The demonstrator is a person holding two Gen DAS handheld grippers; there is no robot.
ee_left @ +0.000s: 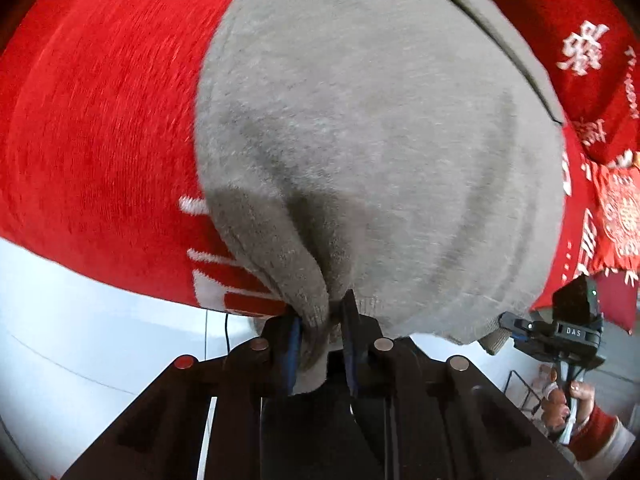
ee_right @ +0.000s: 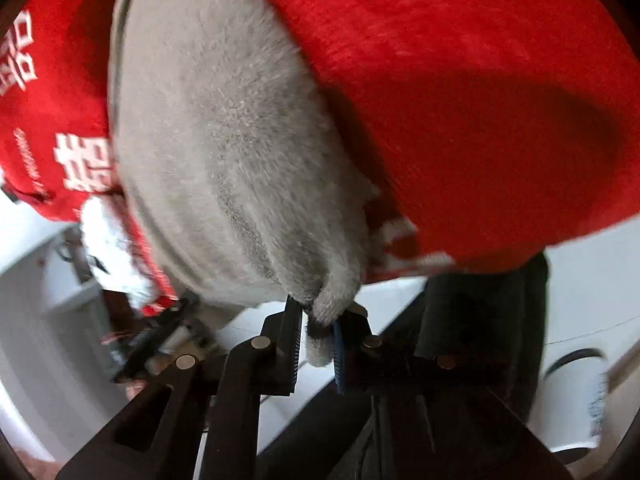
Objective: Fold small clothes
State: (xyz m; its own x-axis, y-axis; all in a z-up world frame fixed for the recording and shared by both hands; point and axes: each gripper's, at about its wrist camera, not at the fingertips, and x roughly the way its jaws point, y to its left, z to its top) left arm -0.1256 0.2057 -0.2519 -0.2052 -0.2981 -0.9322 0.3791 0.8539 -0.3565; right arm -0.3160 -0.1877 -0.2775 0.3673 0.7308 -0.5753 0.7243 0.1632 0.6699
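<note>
A plain grey knit garment (ee_left: 360,140) lies over a red cloth (ee_left: 100,140) patterned with white characters and stripes. Black tool (ee_left: 320,340) with blue pads.

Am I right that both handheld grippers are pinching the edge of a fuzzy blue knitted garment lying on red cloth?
Not quite: the fuzzy knitted garment is grey, not blue, as both wrist views show. The left gripper and right gripper do pinch its edge over the red cloth.

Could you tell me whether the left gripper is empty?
No, the left gripper is shut on a bunched edge of the grey knit garment.
</note>
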